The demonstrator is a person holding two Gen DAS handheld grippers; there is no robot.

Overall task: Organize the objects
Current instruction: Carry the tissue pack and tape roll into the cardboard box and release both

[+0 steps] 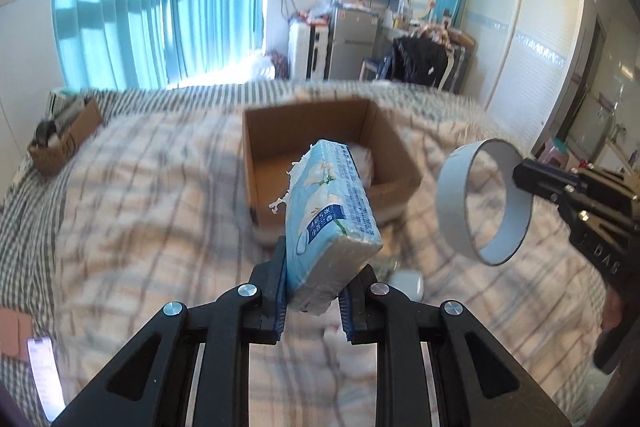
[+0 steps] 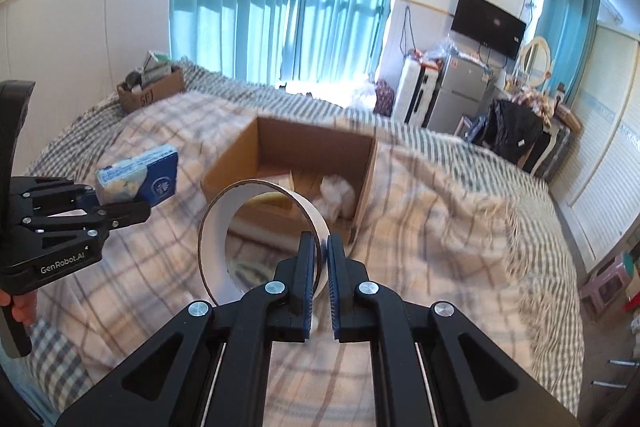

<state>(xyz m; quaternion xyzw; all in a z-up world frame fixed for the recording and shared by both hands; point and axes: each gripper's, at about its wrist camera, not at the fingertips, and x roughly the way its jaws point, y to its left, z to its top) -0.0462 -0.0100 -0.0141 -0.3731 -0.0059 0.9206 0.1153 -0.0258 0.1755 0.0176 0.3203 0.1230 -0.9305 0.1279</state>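
Left gripper (image 1: 312,303) clamps the tissue pack (image 1: 332,211), right gripper (image 2: 320,283) pinches the tape roll (image 2: 260,235); best released low over the cardboard box (image 1: 384,139) at 12 o'clock.

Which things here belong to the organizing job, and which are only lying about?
Job:
- tissue pack, in left gripper
- tape roll, in right gripper
- open cardboard box

Lying about:
- small box of items
- phone
- bed quilt
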